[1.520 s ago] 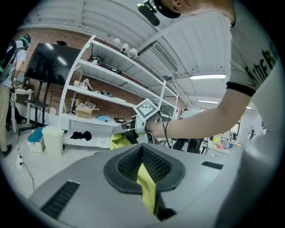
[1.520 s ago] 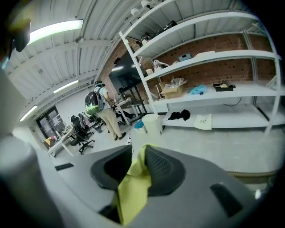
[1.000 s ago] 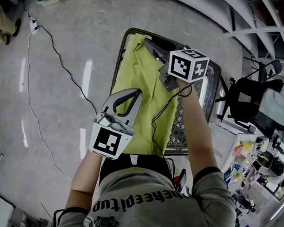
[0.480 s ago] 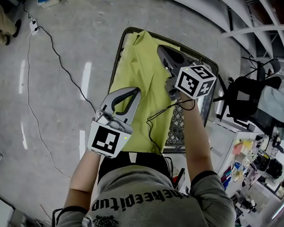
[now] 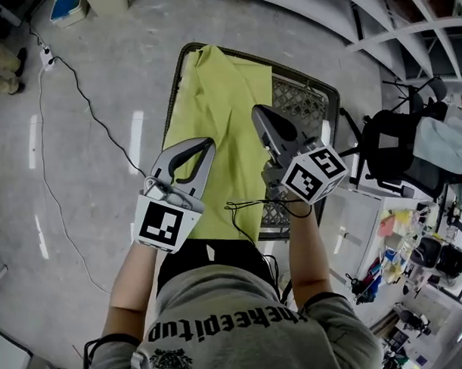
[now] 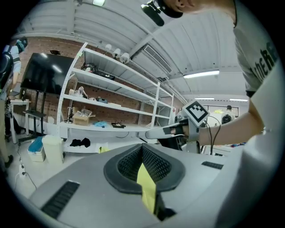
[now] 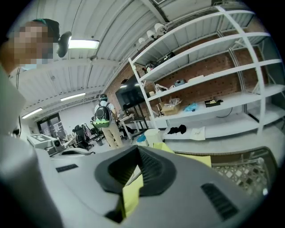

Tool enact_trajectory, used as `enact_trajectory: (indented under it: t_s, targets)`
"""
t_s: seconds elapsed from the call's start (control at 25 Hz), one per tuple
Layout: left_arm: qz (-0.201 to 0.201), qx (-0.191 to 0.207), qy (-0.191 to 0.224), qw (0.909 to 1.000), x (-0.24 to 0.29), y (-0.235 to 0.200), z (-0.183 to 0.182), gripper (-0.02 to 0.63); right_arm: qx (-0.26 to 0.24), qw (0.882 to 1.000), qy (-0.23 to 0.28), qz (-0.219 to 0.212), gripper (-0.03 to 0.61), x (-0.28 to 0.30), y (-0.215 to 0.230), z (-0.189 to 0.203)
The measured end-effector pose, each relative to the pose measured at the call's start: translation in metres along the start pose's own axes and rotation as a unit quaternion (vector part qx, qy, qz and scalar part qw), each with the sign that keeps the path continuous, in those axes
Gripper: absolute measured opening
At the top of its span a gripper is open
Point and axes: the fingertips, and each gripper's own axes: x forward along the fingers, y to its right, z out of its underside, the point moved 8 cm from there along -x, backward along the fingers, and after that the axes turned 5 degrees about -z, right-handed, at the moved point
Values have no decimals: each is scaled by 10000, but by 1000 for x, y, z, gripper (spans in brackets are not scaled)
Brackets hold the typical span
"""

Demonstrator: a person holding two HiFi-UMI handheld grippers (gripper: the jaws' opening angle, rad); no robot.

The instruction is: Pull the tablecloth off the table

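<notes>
The yellow-green fabric tablecloth [image 5: 212, 90] lies along the left side of the black wire-mesh table [image 5: 304, 105]. Above the table's near half, the grey left gripper [image 5: 203, 147] and right gripper [image 5: 260, 114] each clamp its fabric.

- Left of the left hand-held gripper [image 5: 203, 147]: open floor [image 5: 66, 223], crossed by a thin black cable [image 5: 100, 120].
- Right of the right hand-held gripper [image 5: 259, 115]: a black chair [image 5: 389, 148] close beside the worktop [image 5: 304, 102].

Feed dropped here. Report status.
Left gripper shut on tablecloth. Right gripper shut on tablecloth. Cloth bunched left, mesh table partly bare. No obstruction seen.
</notes>
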Motion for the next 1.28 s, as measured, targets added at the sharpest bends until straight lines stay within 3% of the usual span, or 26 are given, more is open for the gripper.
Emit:
enact_trajectory:
  t_s: [0.64,1.0,1.28]
  targets:
    - [-225,342,263,9988,-73,101,-8,12,-381,9983,349,-251,11,-126,-93,37]
    - [-310,467,233,9982,-131,168,17,12,-463,9979,388,-248,11,-200,-141,86]
    - [-490,474,8,9977,-161,188,45,14,-563,9980,264,-102,11,-229,-162,129]
